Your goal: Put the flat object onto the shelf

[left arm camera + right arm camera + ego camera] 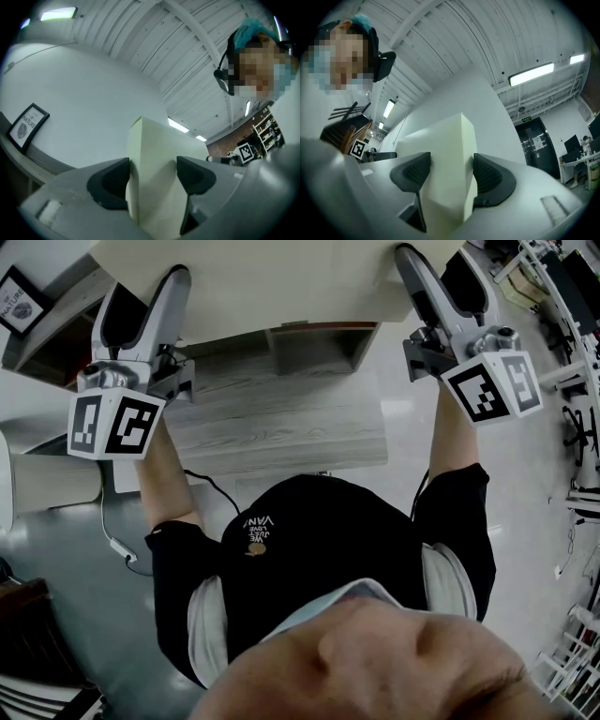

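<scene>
The flat object point(281, 277) is a thick cream-coloured panel that spans the top of the head view, and I hold it by both ends. My left gripper point(176, 282) is shut on its left end. In the left gripper view the dark pads point(110, 180) press on both faces of the panel point(154, 154), gripper point(152, 180). My right gripper point(412, 263) is shut on the right end. In the right gripper view the panel point(445, 154) stands edge-on between the pads point(490, 178), gripper point(451, 180). Both gripper cameras point up at the ceiling.
A grey wood-grain surface point(281, 418) lies below the panel, with a brown-edged box-like part point(319, 343) at its far side. A framed picture point(21, 301) point(28, 126) leans at the left. A cable point(122, 549) runs over the floor. Racks point(581, 381) stand at the right.
</scene>
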`<state>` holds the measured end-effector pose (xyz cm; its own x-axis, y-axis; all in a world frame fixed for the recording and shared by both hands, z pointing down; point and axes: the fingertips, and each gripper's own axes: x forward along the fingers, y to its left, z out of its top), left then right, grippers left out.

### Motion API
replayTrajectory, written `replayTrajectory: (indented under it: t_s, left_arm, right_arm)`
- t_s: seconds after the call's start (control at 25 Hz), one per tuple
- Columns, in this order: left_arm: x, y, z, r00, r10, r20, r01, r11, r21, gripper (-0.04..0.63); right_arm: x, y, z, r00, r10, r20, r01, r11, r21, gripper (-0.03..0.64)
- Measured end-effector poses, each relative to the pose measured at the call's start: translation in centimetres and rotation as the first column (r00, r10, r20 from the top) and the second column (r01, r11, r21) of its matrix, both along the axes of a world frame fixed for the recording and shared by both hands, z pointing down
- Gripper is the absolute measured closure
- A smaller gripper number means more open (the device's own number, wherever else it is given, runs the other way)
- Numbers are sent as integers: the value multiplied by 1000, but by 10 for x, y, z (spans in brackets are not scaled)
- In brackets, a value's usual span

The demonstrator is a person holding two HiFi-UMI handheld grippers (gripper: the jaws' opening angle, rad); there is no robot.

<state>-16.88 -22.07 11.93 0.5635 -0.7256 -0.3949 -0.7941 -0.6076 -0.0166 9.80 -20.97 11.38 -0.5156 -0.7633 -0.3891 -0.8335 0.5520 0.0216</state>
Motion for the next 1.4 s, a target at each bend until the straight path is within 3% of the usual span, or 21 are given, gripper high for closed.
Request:
replayTrajectory:
  t_s: [0.8,1.4]
  left_arm:
    - [17,-24,-90,998,-31,58,23,991,134,273]
    - [28,-60,-107,997,-36,68,27,991,129,273]
  right_arm:
    - [7,-28,-88,997,-62,-42,67,990,125,341]
    - [15,-72,-103,996,-71,-53,77,991,108,342]
